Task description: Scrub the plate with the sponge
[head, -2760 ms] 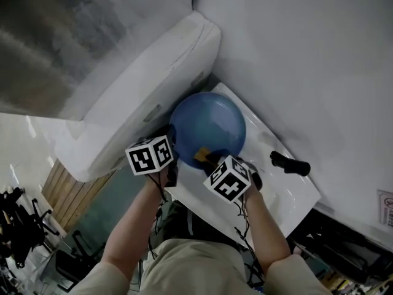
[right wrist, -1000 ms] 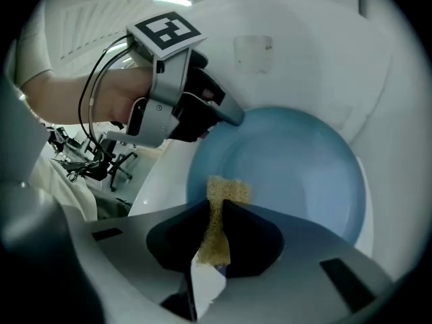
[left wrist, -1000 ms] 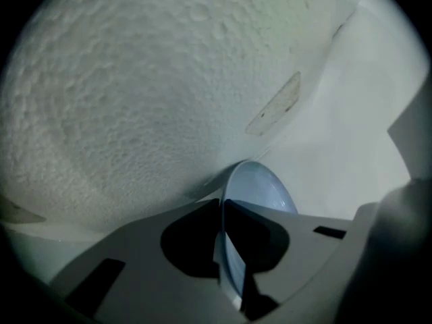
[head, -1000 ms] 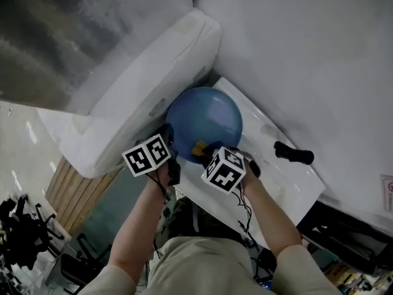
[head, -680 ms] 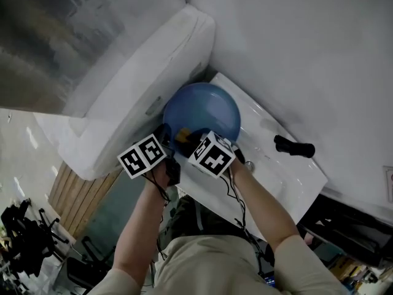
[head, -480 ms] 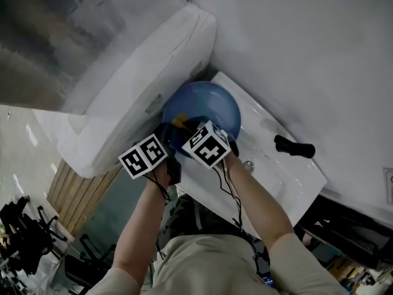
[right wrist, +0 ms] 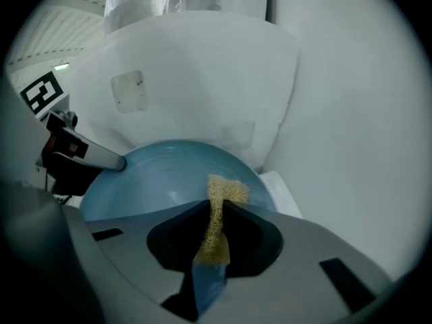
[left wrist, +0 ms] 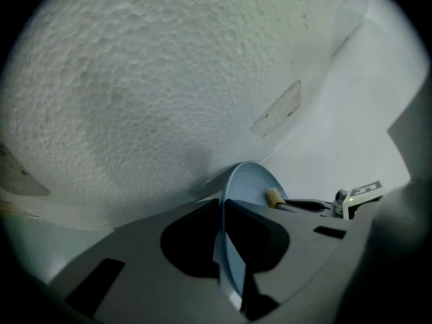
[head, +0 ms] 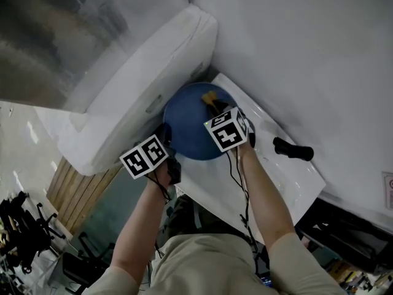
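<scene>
Here, both bare forearms reach forward from the person's body, the left one the shorter reach and the right one stretched further out along the right of the blue plate (head: pixel 187 134). The left gripper (head: pixel 167 139) points down and forward, and its jaws are closed narrowly on the plate's near rim; in the left gripper view the rim runs edge-on between the two jaws. The right gripper (head: pixel 213 105) is angled more steeply down, with its marker cube over the plate's right side and its jaws pinched tight on a yellow sponge (head: pixel 209 96). The sponge is squeezed thin between the jaws, and its free end spreads out beyond the tips. That end lies against the concave face of the plate, close to the far rim and well away from the rim held by the left gripper. The plate sits at the left end of a white surface (head: pixel 288 180), beside a bulky white body at the left, and a black handle (head: pixel 293 150) lies further right on that surface, apart from both grippers.
</scene>
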Available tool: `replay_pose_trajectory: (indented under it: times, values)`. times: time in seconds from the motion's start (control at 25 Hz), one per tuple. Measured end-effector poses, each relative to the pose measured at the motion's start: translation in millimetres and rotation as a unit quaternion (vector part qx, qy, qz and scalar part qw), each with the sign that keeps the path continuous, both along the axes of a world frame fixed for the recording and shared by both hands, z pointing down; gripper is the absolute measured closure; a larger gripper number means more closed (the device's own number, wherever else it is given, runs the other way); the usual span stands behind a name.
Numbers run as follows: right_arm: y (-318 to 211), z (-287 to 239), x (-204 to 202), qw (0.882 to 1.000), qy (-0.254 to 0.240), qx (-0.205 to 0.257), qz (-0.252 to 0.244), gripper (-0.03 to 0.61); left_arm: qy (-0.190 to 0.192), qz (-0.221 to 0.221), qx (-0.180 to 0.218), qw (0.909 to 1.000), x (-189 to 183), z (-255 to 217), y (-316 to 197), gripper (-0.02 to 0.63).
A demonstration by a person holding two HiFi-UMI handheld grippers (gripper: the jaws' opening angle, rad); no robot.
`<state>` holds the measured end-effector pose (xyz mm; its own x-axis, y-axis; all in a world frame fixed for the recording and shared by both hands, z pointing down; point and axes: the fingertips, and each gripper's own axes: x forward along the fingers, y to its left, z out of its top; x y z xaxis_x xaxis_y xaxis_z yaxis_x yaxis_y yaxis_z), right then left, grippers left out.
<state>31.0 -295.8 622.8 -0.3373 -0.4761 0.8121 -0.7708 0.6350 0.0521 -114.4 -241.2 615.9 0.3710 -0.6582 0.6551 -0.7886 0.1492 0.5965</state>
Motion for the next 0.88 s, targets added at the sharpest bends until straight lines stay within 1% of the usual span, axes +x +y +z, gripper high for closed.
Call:
replay_pose_trajectory:
  times: [0.16,0.24,0.36,0.48,0.52,0.6,0.68,0.76,0.88]
  values:
    - [17,4,36,0.998,0.048,-0.032,0.0,0.514,-0.007,-0.006,0.004,0.9999,0,0,0,0.583]
    - [33,5,43,0.997,0.059,-0.05,-0.007,0.514,-0.011,-0.008,0.005,0.9999,0,0,0,0.583]
    - [64,5,42,0.994,0.063,-0.086,-0.034,0.514,-0.018,-0.007,0.006,0.9998,0,0,0,0.581]
    - [95,3,31,0.99,0.03,-0.129,-0.055,0.512,-0.022,-0.008,0.006,0.9997,0,1,1,0.583]
    - [105,3,24,0.988,0.025,-0.139,-0.067,0.512,-0.021,-0.009,0.006,0.9997,0,1,1,0.581]
    - [123,5,10,0.983,0.032,-0.151,-0.099,0.512,-0.018,-0.012,0.006,0.9997,0,0,2,0.581]
    - [133,7,-7,0.979,0.036,-0.156,-0.128,0.511,-0.012,-0.02,0.004,0.9997,-1,0,4,0.58]
    - [136,7,-23,0.976,0.028,-0.159,-0.144,0.511,-0.006,-0.031,-0.001,0.9995,-2,0,8,0.58]
    - [126,5,-43,0.978,-0.002,-0.15,-0.144,0.511,-0.005,-0.038,-0.004,0.9992,-4,1,12,0.58]
